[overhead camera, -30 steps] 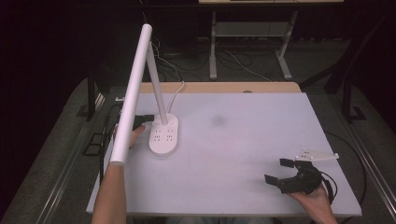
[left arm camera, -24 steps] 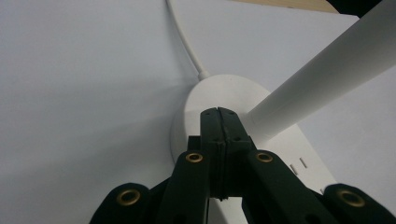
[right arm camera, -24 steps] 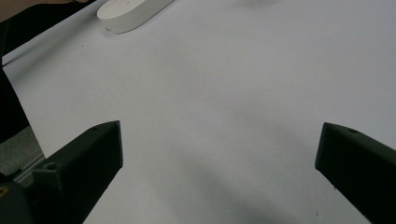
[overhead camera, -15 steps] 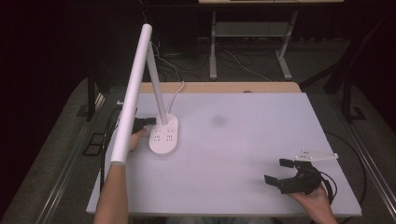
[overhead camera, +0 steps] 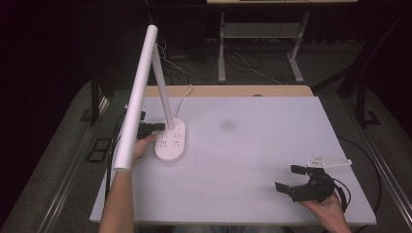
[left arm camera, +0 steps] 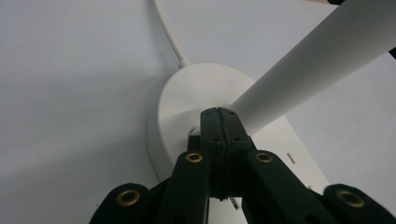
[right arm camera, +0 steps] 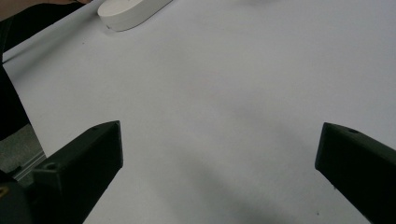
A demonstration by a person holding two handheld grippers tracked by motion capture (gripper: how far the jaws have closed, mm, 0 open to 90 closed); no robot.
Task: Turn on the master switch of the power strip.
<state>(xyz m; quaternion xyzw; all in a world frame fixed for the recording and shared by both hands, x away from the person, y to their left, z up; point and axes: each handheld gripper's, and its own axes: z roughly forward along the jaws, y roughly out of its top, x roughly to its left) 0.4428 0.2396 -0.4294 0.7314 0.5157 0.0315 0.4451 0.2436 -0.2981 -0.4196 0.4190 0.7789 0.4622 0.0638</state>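
Where tool (left arm camera: 219, 116) closes — lamp base (left arm camera: 187, 100)

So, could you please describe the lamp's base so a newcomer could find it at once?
Start at the white table and go to its left side, where a tall white lamp leans. The base is the flat white oval at its foot, dotted with small slots, a white cord leaving its far end and the shut left tool at its edge.

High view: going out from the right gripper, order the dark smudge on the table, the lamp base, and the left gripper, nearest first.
From the right gripper, at the table's near right corner:
1. Dark smudge, mid-table, toward the far side.
2. Lamp base, on the table's left part.
3. Left gripper, at the base's left edge, just beyond it.
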